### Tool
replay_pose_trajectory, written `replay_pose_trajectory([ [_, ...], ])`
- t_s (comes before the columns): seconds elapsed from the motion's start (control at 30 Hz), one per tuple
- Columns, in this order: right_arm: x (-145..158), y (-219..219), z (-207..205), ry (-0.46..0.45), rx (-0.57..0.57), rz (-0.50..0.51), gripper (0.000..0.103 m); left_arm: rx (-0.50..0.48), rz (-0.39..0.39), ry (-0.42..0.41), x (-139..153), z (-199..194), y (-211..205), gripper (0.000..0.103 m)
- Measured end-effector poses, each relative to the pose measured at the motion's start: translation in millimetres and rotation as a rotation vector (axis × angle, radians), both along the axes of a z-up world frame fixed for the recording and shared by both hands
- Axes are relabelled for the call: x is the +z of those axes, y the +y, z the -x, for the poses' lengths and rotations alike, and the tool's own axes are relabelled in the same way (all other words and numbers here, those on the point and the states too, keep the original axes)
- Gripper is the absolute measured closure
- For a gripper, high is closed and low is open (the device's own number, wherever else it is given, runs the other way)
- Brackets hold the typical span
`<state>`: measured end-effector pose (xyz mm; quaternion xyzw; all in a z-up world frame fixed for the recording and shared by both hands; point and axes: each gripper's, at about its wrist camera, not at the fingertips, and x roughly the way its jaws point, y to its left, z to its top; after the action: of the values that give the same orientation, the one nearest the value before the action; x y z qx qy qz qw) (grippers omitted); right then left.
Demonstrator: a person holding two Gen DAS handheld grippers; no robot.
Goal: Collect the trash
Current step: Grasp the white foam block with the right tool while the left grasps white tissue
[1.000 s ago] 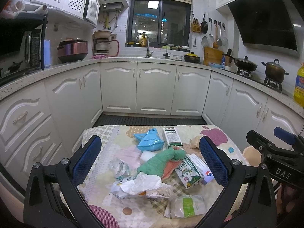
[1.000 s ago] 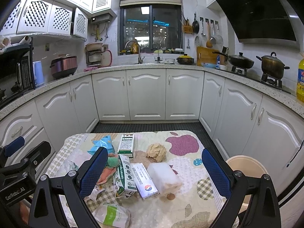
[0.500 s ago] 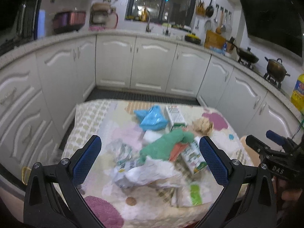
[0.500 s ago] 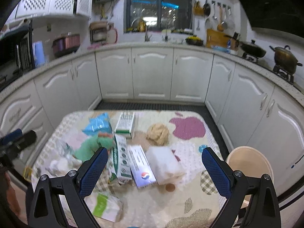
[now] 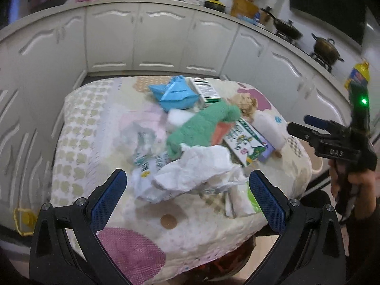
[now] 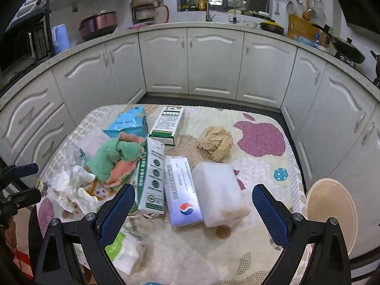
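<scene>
Both grippers have dipped toward the table (image 6: 266, 123) over the last second; I now look down on the litter instead of across the kitchen, and the left view is smeared by the motion. I read this as the approach step: nothing is gripped, nothing has left the cloth, so collection has not begun

Left gripper (image 5: 187, 190): jaws wide, empty. Crumpled white tissue (image 5: 197, 168) sits between and just ahead of the fingertips, its near edge reaching about level with the blue pads (image 5: 109, 197). Beyond it, further from the fingers, lie the green plush toy (image 5: 201, 125), the blue pouch (image 5: 174, 92) and a green-and-white carton (image 5: 244, 142). A green-and-white packet (image 5: 239, 201) sits just inside the right-hand finger. My guess is that the tissue is the first target

Right gripper (image 6: 192, 204): jaws wide, empty. White foam block (image 6: 218, 192) and the flat box with a red-blue logo (image 6: 182, 190) lie between the fingers, just ahead of the tips; the tall green carton (image 6: 152, 178) is beside the left-hand finger. Brown paper wad (image 6: 215, 142) is further out, ahead of the gap. Beige bin (image 6: 332, 211) stands off the table edge, outside the right-hand finger, so drop-off looks close

Pose: both tools pitched downward, held above the table's near edge. In the left view the right tool is seen side-on, held in a hand (image 5: 356, 185) out past the right-hand finger

Risk, as I judge it: the tissue is soft and may snag the wrapper under it
</scene>
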<state>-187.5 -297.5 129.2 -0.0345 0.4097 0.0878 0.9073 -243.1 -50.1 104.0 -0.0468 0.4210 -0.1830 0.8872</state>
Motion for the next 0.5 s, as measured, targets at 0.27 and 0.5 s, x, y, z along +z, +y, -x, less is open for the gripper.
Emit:
replay_pose_trajectory([
  [0.27, -22, -22, -11, 0.094, -0.026, 0.015, 0.005, -0.083, -0.123, -0.005, -12, -22, -41, 0.001],
  [0.5, -39, -36, -26, 0.127, -0.051, 0.039, 0.018, -0.149, -0.117, 0.057, -20, -38, -47, 0.067],
])
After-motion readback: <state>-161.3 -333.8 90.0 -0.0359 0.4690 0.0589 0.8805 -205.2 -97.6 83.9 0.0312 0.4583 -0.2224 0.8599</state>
